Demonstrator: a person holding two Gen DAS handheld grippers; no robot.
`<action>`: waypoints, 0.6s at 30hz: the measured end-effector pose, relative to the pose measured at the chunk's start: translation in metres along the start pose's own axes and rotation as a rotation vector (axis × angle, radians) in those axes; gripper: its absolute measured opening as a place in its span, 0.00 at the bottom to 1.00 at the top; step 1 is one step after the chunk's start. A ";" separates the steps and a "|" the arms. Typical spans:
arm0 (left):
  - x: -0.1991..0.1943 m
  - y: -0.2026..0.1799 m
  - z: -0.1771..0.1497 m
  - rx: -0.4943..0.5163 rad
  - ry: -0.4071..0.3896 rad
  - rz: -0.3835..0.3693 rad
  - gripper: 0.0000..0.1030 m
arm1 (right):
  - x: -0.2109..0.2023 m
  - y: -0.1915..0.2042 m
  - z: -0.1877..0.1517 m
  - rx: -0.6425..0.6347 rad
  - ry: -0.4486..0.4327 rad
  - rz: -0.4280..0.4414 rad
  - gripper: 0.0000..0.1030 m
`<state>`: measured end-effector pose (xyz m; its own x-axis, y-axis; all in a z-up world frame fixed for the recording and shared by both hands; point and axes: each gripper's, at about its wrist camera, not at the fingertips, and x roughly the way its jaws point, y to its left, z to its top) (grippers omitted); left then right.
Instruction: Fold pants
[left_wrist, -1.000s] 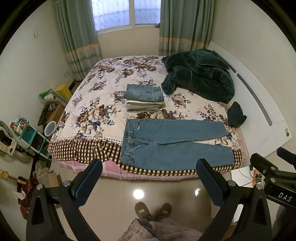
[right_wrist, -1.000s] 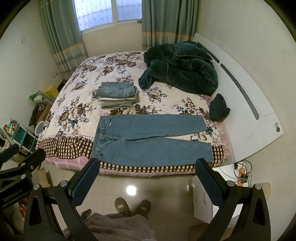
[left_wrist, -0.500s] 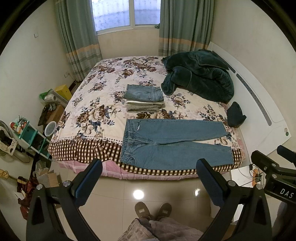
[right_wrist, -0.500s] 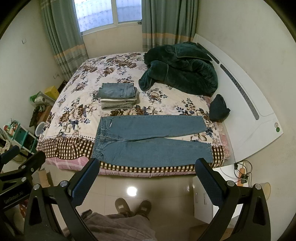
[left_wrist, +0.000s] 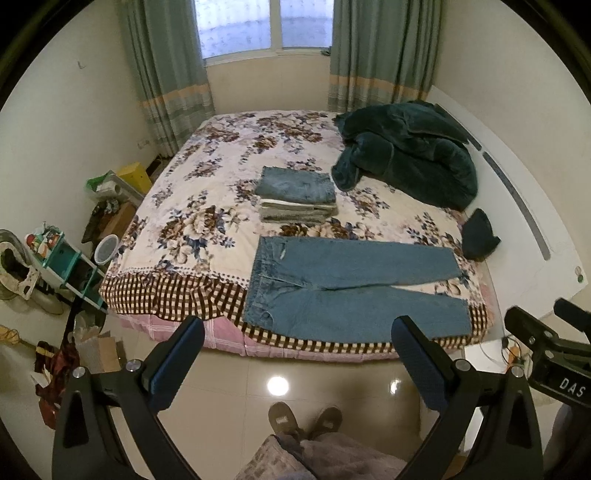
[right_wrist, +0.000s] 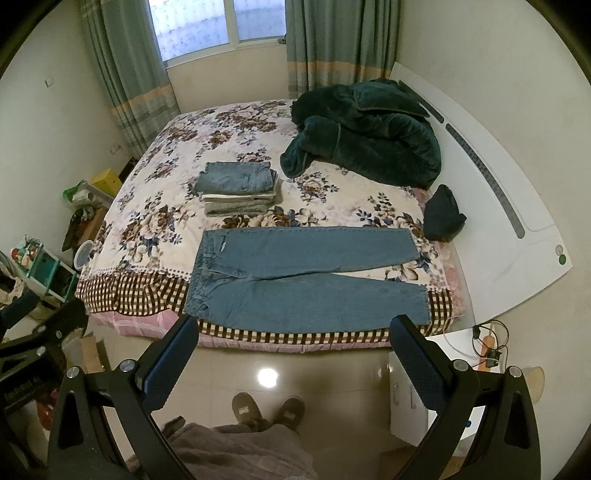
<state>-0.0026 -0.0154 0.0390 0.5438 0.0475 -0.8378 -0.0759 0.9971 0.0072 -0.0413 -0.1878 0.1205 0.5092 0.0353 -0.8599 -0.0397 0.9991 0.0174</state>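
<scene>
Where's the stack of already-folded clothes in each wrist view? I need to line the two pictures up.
Left wrist: the folded stack sits on the bed at picture centre, just beyond the flat jeans.
Right wrist: the folded stack lies left of centre, again just beyond the flat jeans.
Shared landmark: the dark green blanket, right of the stack.

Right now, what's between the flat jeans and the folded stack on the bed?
Only bare floral bedspread: a narrow strip separates the flat jeans from the folded stack. Nothing lies on it. Both wrist views show it.

Dark green blanket (left_wrist: 410, 155) heaped beside folded clothes (left_wrist: 297, 195); possibly a hat (left_wrist: 478, 240).
</scene>
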 end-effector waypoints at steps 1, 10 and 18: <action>0.005 0.001 0.001 -0.007 -0.008 0.006 1.00 | 0.009 -0.005 -0.002 0.003 -0.002 0.002 1.00; 0.089 -0.013 0.030 -0.026 -0.030 0.110 1.00 | 0.087 -0.048 0.034 0.074 -0.023 -0.033 1.00; 0.195 -0.028 0.074 -0.012 0.045 0.149 1.00 | 0.202 -0.107 0.089 0.180 0.052 -0.108 1.00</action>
<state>0.1673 -0.0301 -0.0844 0.4877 0.1916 -0.8517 -0.1628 0.9785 0.1269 0.1419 -0.2854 -0.0096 0.4573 -0.0689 -0.8866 0.1695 0.9855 0.0108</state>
